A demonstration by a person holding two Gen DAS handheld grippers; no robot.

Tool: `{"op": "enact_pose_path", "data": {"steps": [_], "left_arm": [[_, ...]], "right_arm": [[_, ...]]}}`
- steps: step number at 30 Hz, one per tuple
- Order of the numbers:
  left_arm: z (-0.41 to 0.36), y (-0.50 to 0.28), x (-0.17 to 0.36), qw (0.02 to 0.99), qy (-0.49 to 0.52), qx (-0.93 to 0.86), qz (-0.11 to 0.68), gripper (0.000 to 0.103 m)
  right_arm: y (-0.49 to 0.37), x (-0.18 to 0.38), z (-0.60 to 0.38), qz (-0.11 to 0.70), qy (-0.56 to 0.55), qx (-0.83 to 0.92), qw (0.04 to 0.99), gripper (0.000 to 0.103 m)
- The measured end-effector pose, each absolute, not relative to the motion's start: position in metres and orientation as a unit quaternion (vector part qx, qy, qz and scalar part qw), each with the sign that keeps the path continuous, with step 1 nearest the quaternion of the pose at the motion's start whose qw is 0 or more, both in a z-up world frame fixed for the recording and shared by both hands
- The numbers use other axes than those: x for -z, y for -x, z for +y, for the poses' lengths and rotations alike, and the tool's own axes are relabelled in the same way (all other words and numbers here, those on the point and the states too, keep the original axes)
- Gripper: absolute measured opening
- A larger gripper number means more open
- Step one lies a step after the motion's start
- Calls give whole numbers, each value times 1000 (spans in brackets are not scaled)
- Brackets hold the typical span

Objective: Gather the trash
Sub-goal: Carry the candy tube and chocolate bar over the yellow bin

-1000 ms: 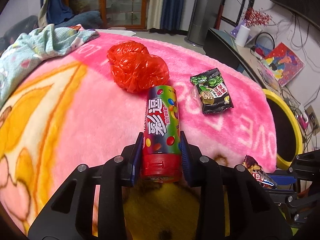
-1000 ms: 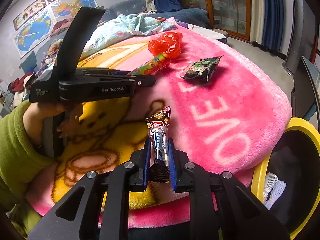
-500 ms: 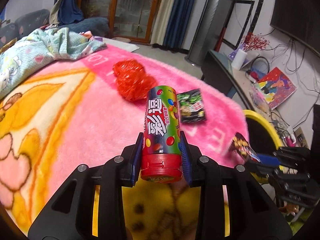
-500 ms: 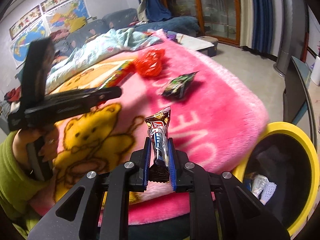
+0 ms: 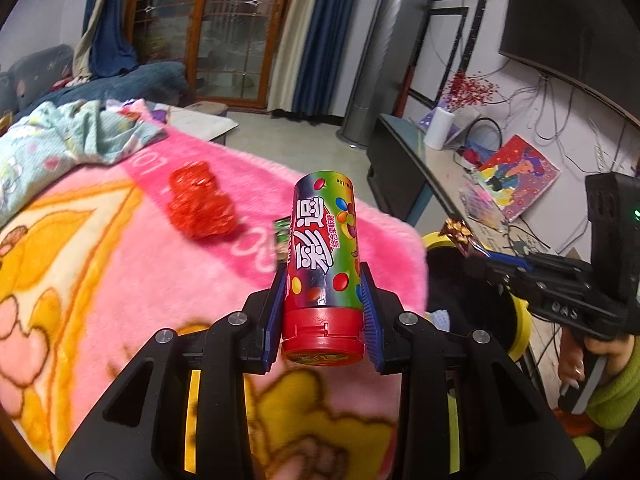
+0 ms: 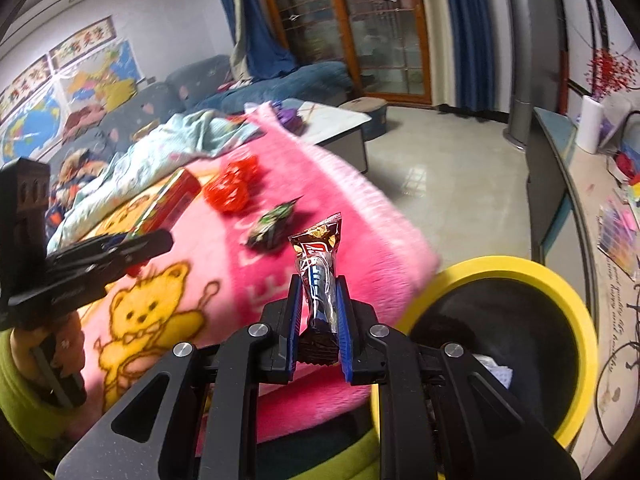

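Carrying step, by the look of it: both grippers loaded, bin to the right of the bed's right edge

Far left on the bed, crumpled pale blue cloth (image 5: pixel 76 136) near the back edge; on the pink blanket (image 5: pixel 120 264) a red crinkled bag (image 5: pixel 200 206) towards the back, then a dark green snack packet (image 6: pixel 272 224) nearer the right edge, both lying loose and not yet collected

Left gripper (image 5: pixel 324 300) clamped on the candy tube (image 5: pixel 324 256), pads pressing its lower sides just above the red cap; tube held off the blanket, long axis running straight along the fingers, cap end towards the camera, far end pointing away and slightly up

Right gripper (image 6: pixel 318 312) pinched narrow on the chocolate wrapper (image 6: pixel 320 272); long axis likewise along the fingers, crimped brown end pointing forward and up, held above the bed's right edge

Yellow-rimmed bin (image 6: pixel 560 292) just beyond that edge, black liner inside, some white scraps at the bottom

To do it well: swing right until each item hangs over the dark opening, well inside the rim, then tip the nose down before letting go; wrapper first, being nearer; tube likely to roll or bounce if it strikes the rim
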State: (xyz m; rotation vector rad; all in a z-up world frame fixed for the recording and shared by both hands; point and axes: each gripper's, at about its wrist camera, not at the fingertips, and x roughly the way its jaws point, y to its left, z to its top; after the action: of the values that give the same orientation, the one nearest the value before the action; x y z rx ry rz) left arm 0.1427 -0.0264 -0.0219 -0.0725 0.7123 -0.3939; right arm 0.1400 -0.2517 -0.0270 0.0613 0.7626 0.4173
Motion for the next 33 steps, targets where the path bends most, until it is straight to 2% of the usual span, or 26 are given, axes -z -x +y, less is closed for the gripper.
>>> {"op": "enact_pose_path", "data": {"steps": [18,33], "left_arm": [[-99,-127,9,908,-9,262,328,27],[-166,-110,20,884,-53,324,332,27]], "right_arm": [[-137,14,-333,347,-84,-125,926,16],[-137,11,-379,338,-115,-71,931,16]]}}
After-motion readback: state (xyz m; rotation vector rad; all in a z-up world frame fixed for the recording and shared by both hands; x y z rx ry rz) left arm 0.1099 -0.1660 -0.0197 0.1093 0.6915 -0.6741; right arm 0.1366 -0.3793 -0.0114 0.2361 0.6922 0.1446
